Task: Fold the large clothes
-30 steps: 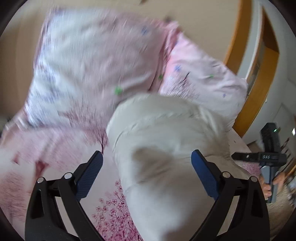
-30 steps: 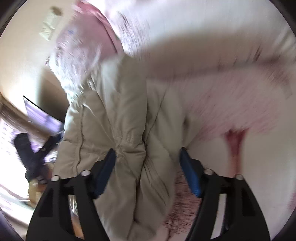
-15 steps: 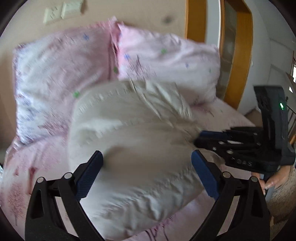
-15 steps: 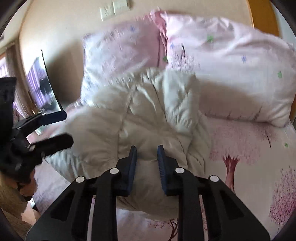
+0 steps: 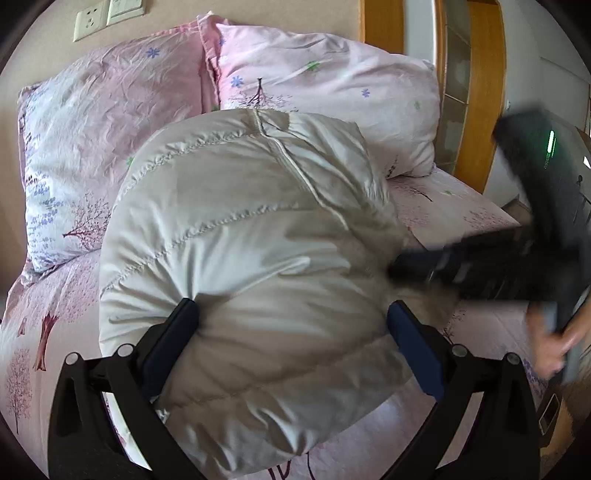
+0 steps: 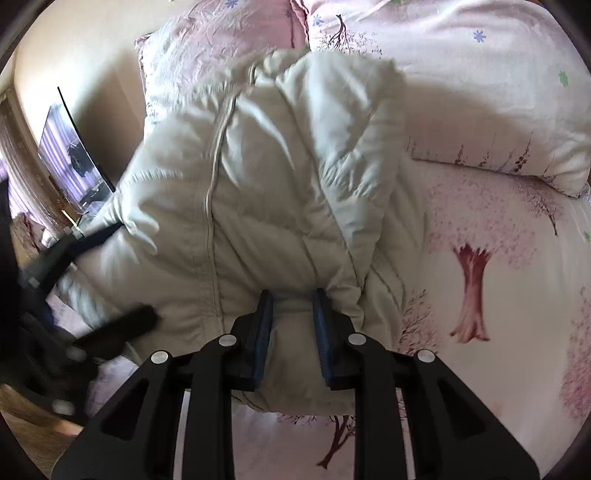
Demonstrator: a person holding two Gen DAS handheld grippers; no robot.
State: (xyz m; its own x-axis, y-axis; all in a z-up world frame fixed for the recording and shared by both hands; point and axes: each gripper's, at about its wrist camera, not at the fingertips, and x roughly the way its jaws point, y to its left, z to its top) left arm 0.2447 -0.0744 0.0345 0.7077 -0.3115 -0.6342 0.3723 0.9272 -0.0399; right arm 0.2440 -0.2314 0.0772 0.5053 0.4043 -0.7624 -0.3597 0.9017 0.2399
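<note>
A cream quilted puffer jacket (image 5: 251, 266) lies bunched on the pink flowered bed sheet (image 5: 454, 206). My left gripper (image 5: 291, 332) is open, its blue pads wide apart on either side of the jacket's near bulge. My right gripper (image 6: 291, 314) is shut on a fold of the jacket (image 6: 258, 206) at its near edge. The right gripper also shows blurred in the left wrist view (image 5: 480, 266), at the jacket's right side. The left gripper shows blurred in the right wrist view (image 6: 74, 295), at the jacket's left side.
Two pink flowered pillows (image 5: 110, 147) (image 5: 332, 88) lean on the wall behind the jacket. A wooden door frame (image 5: 476, 92) stands at the right of the bed. A screen (image 6: 70, 155) stands left of the bed. Wall sockets (image 5: 107, 14) are above the pillows.
The right gripper has closed on the jacket fold and pulled near. The jacket has shifted and puffed up toward the left gripper, which stays open. Both views swung toward the pillows.
</note>
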